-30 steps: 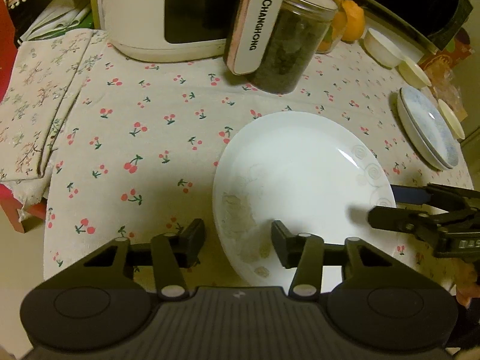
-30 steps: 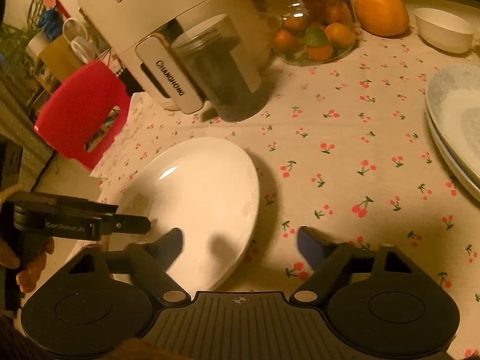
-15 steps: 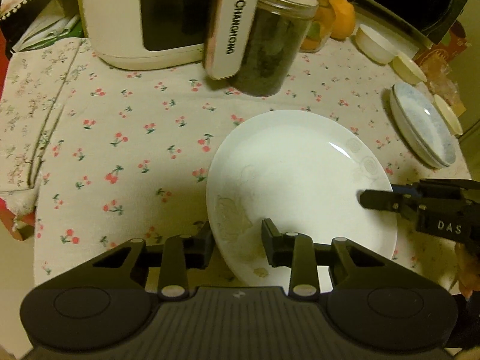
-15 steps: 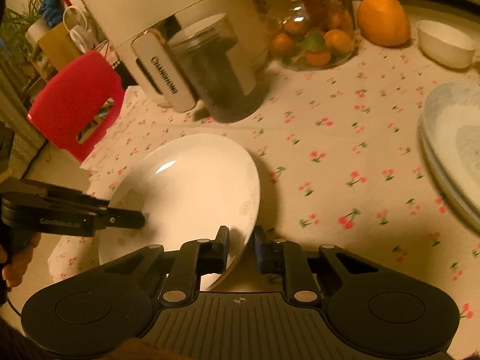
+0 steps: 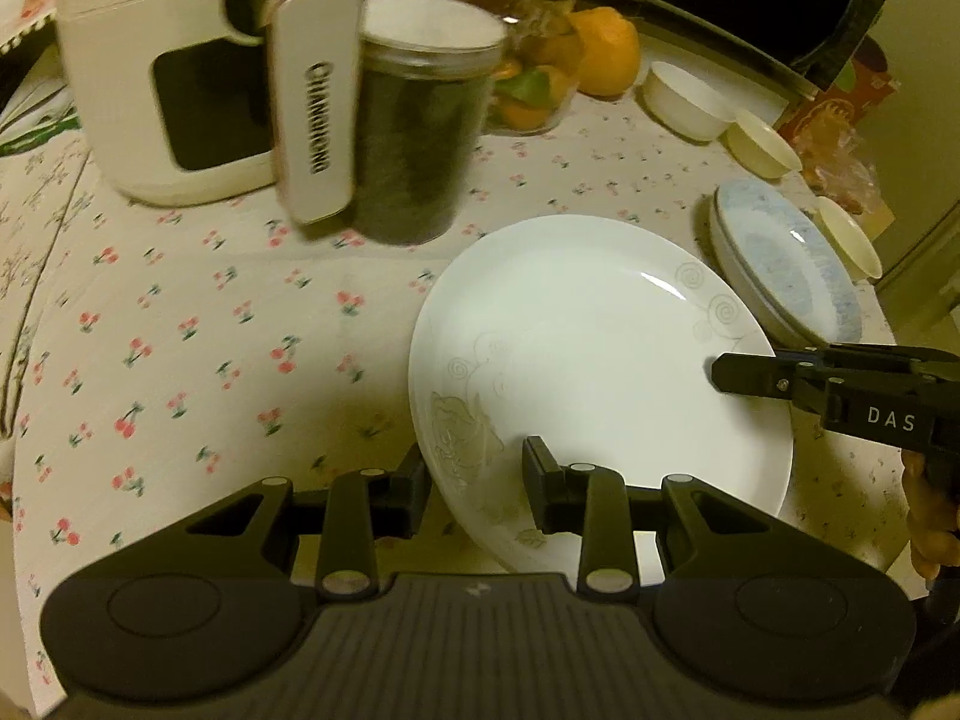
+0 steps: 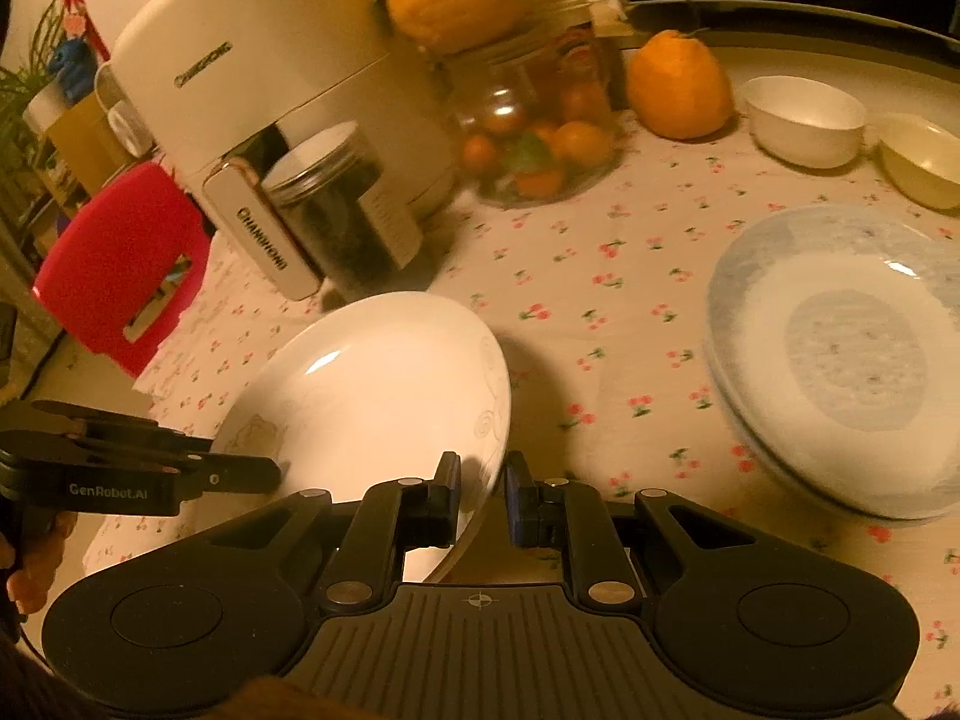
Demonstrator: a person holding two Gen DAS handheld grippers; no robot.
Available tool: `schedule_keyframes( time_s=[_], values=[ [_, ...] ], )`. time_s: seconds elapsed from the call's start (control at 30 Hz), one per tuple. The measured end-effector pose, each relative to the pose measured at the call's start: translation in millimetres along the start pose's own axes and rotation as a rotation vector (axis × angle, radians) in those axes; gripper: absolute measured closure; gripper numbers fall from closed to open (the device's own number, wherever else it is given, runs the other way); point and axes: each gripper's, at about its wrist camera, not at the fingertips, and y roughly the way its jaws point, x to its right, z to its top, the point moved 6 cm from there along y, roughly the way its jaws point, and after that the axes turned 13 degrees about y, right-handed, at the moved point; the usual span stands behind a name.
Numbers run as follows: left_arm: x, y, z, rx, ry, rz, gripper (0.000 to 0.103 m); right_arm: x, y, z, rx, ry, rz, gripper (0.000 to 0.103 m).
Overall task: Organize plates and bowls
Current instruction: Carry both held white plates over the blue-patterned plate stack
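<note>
Between table edge [image 5: 36,540] and blue plates [image 5: 780,258]; white plate [image 5: 588,348]

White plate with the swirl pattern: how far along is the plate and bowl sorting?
Done: two blue plates already stacked. In hand: the white plate, rim clamped by the left gripper and right gripper, one edge tilted up. Left: three small bowls still separate.

Left tongs [image 5: 474,483]: clamped on the near-left rim of the round white ceramic plate [image 5: 588,354].
Right tongs [image 5: 744,375]: entering from the right, closed on the plate's far-right rim.
Plate: tilted, between both tongs.
Ahead: dark-filled clear jar [image 5: 420,132] on the cherry-print bench [image 5: 180,324].
Ahead-right: blue-patterned plates [image 5: 780,258].
</note>
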Motion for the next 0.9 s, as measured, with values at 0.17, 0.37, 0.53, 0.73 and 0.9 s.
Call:
schedule_keyframes(
  time_s=[0.17, 0.37, 0.53, 0.73, 0.9],
  values=[
    [13, 6, 11, 0.007, 0.014, -0.018, 0.073, 13, -11, 9, 0.013, 0.006, -0.007, 0.087],
    [28, 12, 23, 0.01, 0.035, -0.017, 0.073, 29, -20, 16, 0.023, 0.03, -0.021, 0.087],
    [40, 16, 33, 0.018, 0.039, -0.024, 0.073, 41, -29, 24, 0.04, 0.05, -0.023, 0.087],
    [54, 21, 46, 0.033, 0.042, -0.037, 0.073, 57, -41, 34, 0.062, 0.077, -0.022, 0.087],
    [68, 25, 55, 0.047, 0.063, -0.039, 0.073, 72, -49, 41, 0.079, 0.106, -0.029, 0.087]
  ],
)
